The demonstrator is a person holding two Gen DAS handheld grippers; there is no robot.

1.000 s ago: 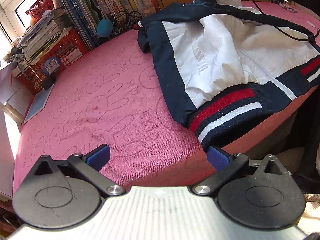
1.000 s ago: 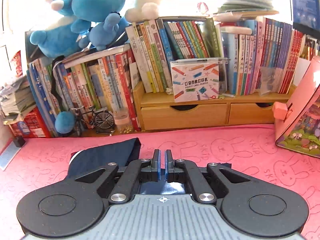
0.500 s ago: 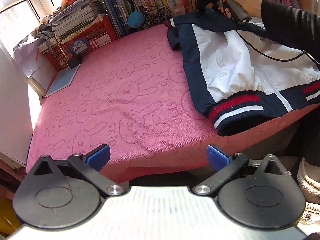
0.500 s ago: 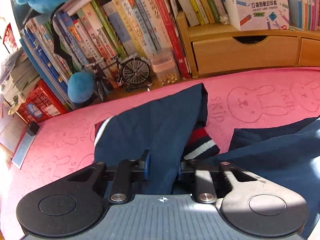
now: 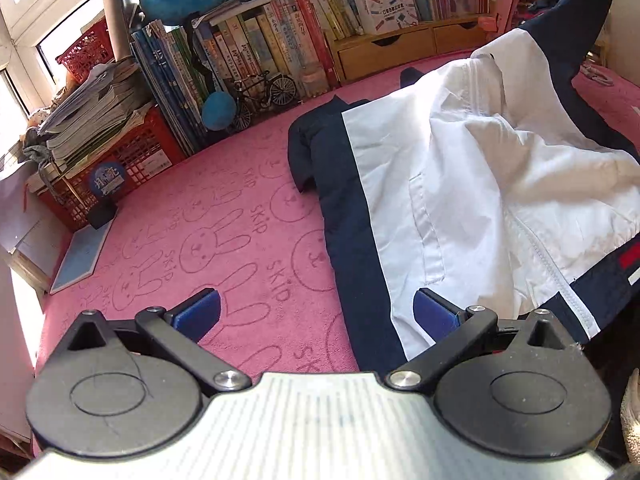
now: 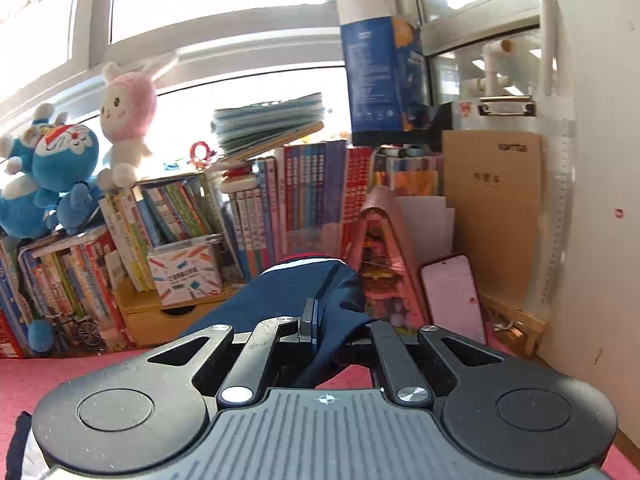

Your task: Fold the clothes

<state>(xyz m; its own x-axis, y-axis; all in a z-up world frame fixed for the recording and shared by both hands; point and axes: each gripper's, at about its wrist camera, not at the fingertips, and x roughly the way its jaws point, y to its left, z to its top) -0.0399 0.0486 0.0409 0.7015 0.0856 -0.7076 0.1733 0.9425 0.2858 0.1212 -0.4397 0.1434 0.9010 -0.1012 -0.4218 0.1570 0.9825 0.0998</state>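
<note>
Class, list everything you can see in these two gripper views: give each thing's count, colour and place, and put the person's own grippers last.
jacket: one, navy and white with red-and-white trim, on the pink cover, one navy part lifted
pink cover: one, pink with rabbit outlines, spread under the jacket
books: many, mixed colours, upright along the back
red crate: one, red, at the left under stacked papers
model bicycle: one, black, before the books
blue plush toys: two, blue, atop the books
pink rabbit plush: one, pink and white, beside them
phone: one, pink screen, leaning at the right
left gripper: open, empty
right gripper: shut on jacket
</note>
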